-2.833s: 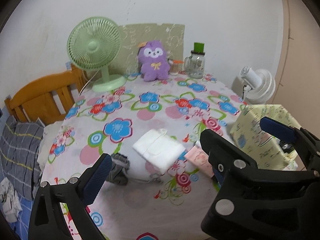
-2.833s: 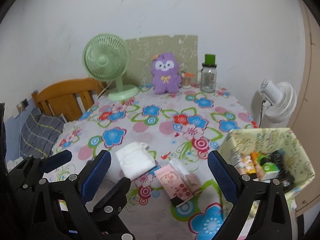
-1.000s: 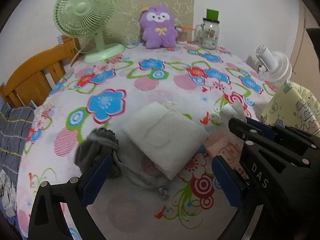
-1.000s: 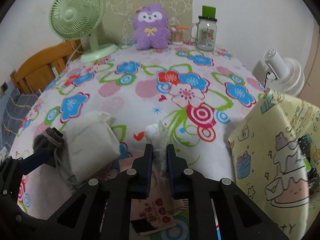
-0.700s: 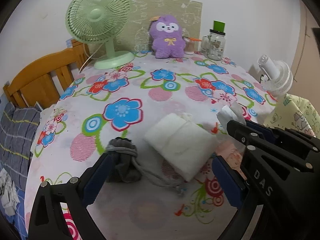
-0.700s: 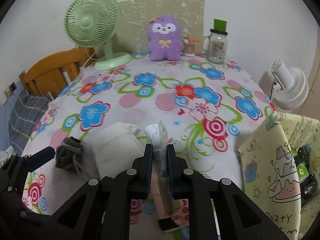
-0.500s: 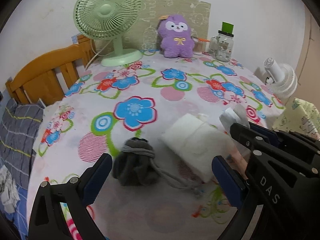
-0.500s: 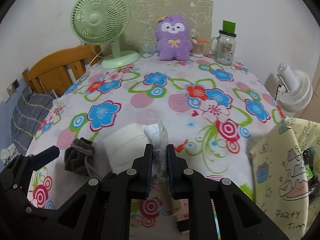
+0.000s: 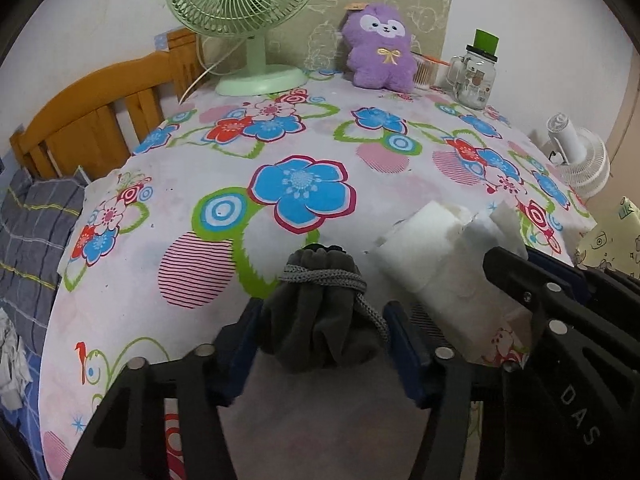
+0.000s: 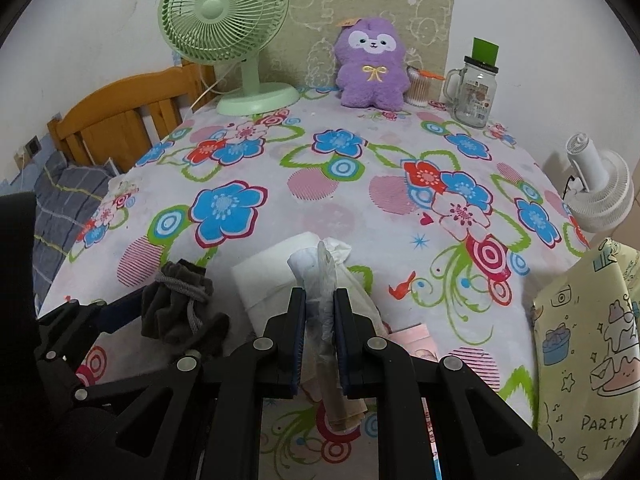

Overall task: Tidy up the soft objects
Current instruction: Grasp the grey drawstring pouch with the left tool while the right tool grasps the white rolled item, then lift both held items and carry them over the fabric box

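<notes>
A grey drawstring pouch (image 9: 320,312) lies on the flowered tablecloth (image 9: 296,192), between the blue pads of my left gripper (image 9: 322,320). Its jaws are closing and both pads touch the pouch's sides. The right wrist view shows the same pouch (image 10: 176,304) at lower left. My right gripper (image 10: 320,300) is shut on a thin clear plastic packet with white tissue (image 10: 316,268), held upright above the table. A white folded pad (image 10: 268,280) lies just behind it, right of the pouch. A purple plush toy (image 10: 370,68) sits at the table's far edge.
A green desk fan (image 10: 224,20) and a glass mug jar (image 10: 476,88) stand at the back. A yellow cartoon-print bag (image 10: 588,340) is at the right edge, with a white fan (image 10: 600,188) beyond. A pink packet (image 10: 412,340) lies under my right gripper. A wooden chair (image 9: 100,120) stands left.
My left gripper slid left from around the white pad to the grey pouch and its jaws narrowed onto it. My right gripper, still shut on the packet, moved left too.
</notes>
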